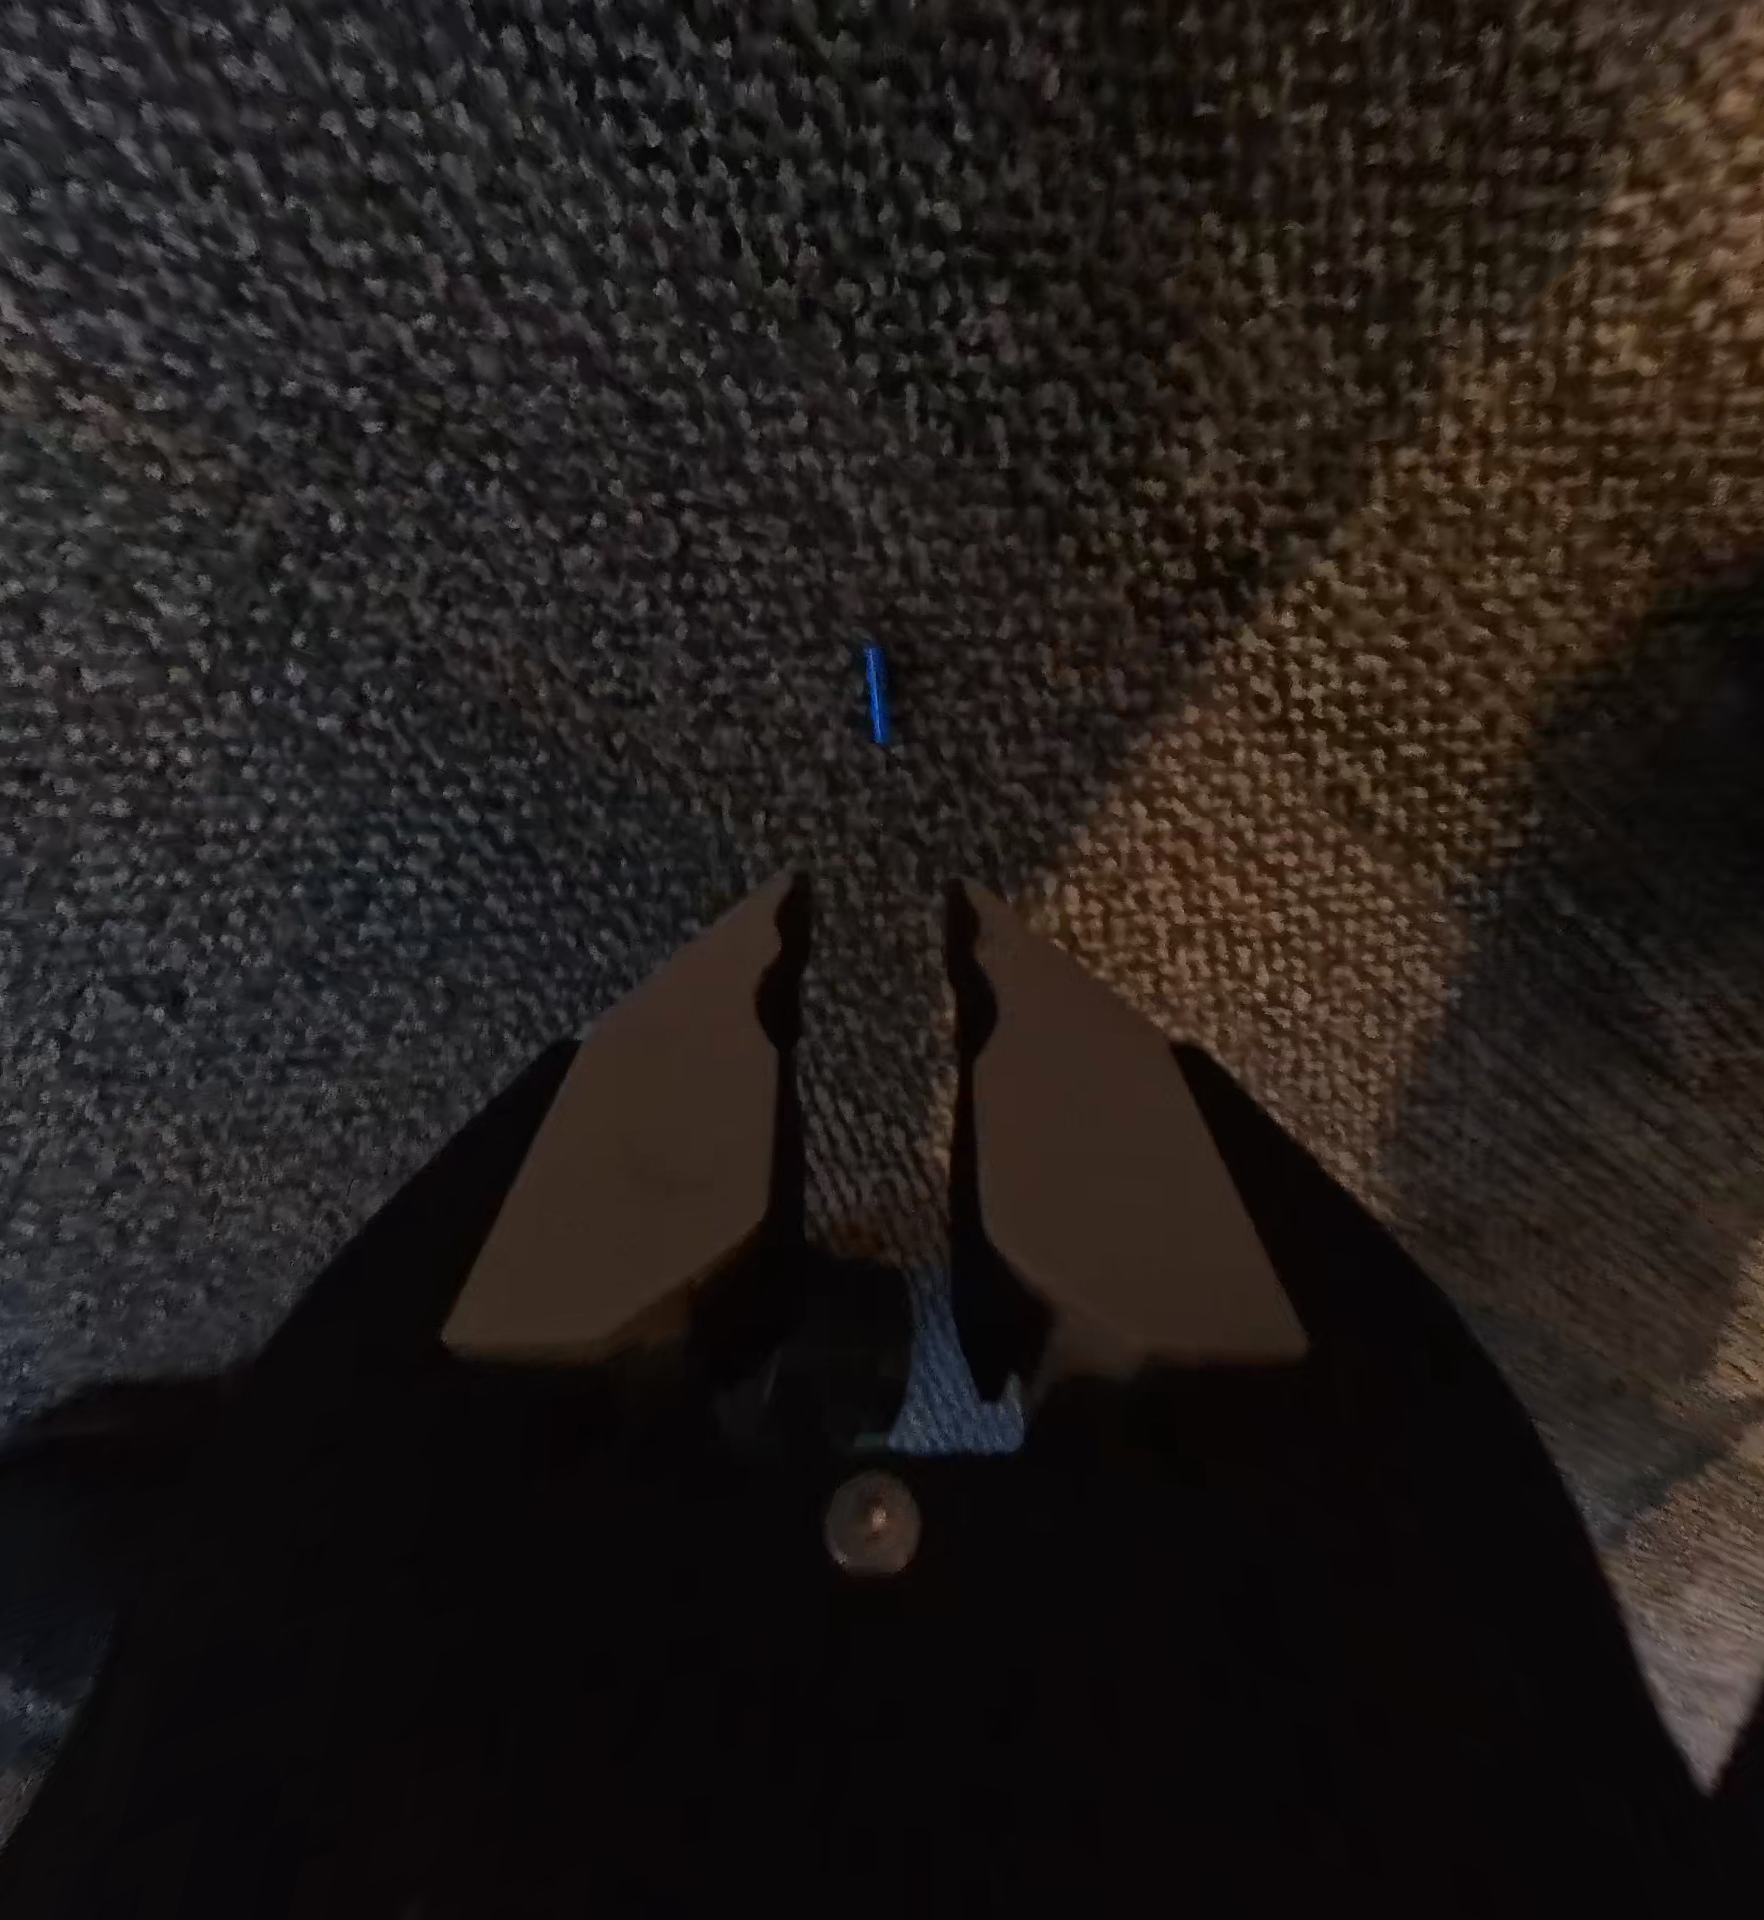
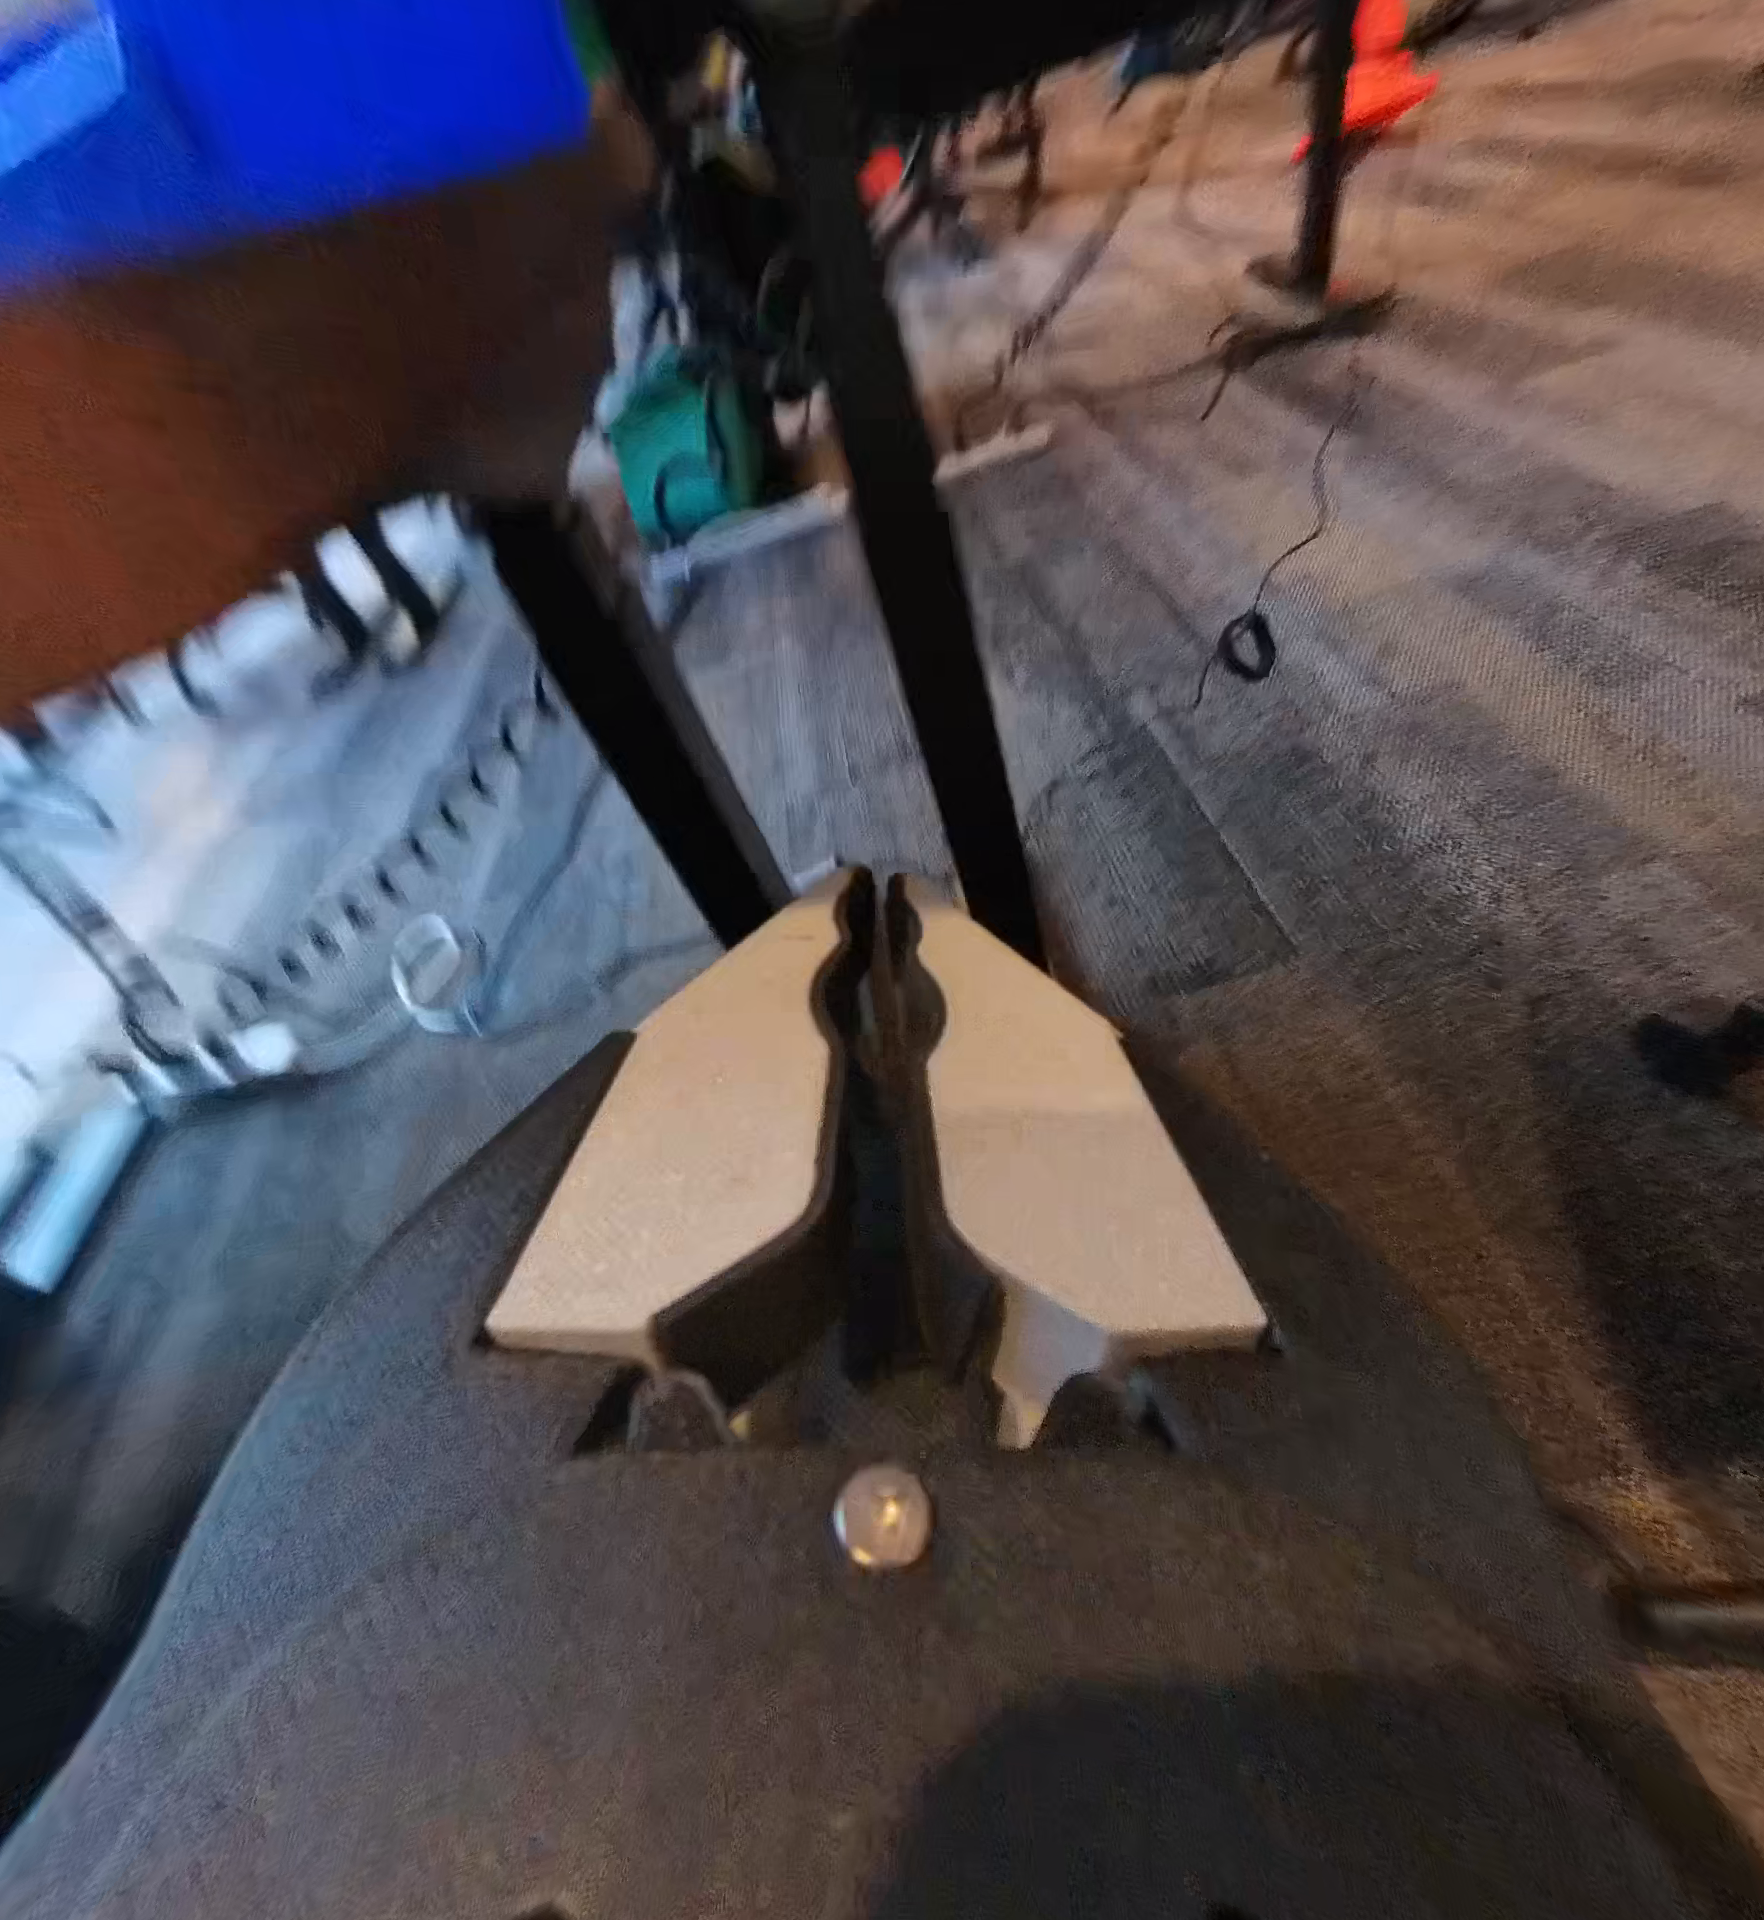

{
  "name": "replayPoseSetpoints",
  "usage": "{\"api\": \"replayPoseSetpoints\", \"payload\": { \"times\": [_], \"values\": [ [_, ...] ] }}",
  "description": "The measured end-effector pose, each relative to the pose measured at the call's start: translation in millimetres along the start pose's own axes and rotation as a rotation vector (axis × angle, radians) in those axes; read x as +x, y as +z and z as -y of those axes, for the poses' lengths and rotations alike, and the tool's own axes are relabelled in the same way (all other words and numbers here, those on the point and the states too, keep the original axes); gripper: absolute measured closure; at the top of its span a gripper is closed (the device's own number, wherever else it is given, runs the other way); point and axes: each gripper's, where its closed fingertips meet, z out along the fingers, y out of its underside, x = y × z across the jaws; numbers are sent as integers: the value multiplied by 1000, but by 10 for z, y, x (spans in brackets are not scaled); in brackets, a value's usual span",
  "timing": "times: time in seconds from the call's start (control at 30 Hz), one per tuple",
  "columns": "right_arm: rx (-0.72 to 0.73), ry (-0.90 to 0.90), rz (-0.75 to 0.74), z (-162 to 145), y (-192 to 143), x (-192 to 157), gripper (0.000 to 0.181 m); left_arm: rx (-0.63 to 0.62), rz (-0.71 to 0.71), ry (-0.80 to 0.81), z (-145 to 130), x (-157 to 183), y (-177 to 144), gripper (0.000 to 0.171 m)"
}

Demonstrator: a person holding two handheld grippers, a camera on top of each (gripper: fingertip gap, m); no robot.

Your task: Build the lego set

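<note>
In the left wrist view a thin blue lego pin [image 1: 876, 694] lies alone on dark carpet, a little ahead of my left gripper [image 1: 876, 894]. The left gripper is open, its jaws a narrow gap apart, and empty, pointing down at the floor in dim light. In the right wrist view my right gripper [image 2: 880, 896] is shut with its tips together and nothing seen between them. It points low across the floor toward black table legs [image 2: 899, 540]. No other lego pieces show in either view.
The grey carpet [image 2: 1480, 727] stretches right, with a thin black cable [image 2: 1262, 623] on it. A person's arm in a blue sleeve [image 2: 234, 343] fills the upper left. A green item [image 2: 691, 447] and an orange object [image 2: 1377, 83] sit farther back. The view is blurred. The gap from one gripper's tips to the other's is roughly 65 cm.
</note>
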Motion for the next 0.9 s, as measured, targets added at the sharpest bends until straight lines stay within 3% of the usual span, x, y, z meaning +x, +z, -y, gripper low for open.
{"api": "replayPoseSetpoints", "payload": {
  "times": [0.13, 0.33, 0.43, 0.67, 0.9],
  "values": [
    [202, 309, 20, 433, -566, 529, 180, 18, 17, -5, 141, -18, 325, 151],
    [270, 302, -134, 345, -1143, 1172, 181, 10, 53, 0, 196, 29, 663, 152],
    [276, 321, -120, 303, -1209, 1218, 181, -19, 96, 9, 115, -19, 758, 153],
    [263, 282, -135, 246, -1244, 1269, 181, 60, 93, -109, 134, -95, 770, 169],
    [247, 255, -127, 239, -1173, 1224, 181, 80, 191, -153, 135, -82, 769, 169]
  ]
}}
